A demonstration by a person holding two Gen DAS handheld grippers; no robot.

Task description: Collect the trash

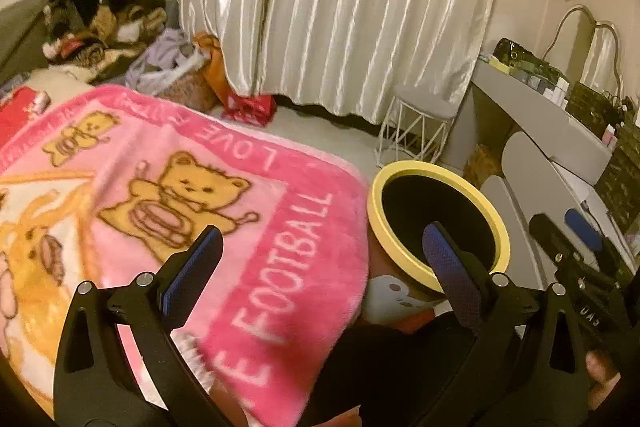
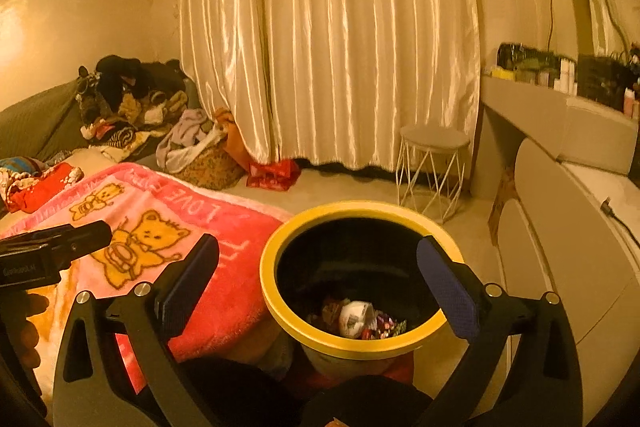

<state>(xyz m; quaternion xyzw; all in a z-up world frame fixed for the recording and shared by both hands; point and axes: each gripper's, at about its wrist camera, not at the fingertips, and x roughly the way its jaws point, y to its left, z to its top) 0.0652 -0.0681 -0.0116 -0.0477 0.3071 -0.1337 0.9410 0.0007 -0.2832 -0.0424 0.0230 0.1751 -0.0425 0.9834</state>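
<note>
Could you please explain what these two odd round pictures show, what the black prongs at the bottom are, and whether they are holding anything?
No robot is here: a person carries a hand-held two-finger gripper in each hand, and each has a wide-angle camera looking forward along its fingers, hence the round, bent pictures. One picture is from the left gripper, the other from the right gripper. The black prongs with blue pads are the gripper fingers. Both grippers stand wide open and hold nothing.

Ahead is a bedroom. A pink teddy-bear blanket covers the bed, and beside it stands a yellow-rimmed trash bin. The right view looks down into it, showing wrappers and crumpled trash at the bottom. Behind are a shiny curtain, a wire stool and a pile of clothes.
</note>
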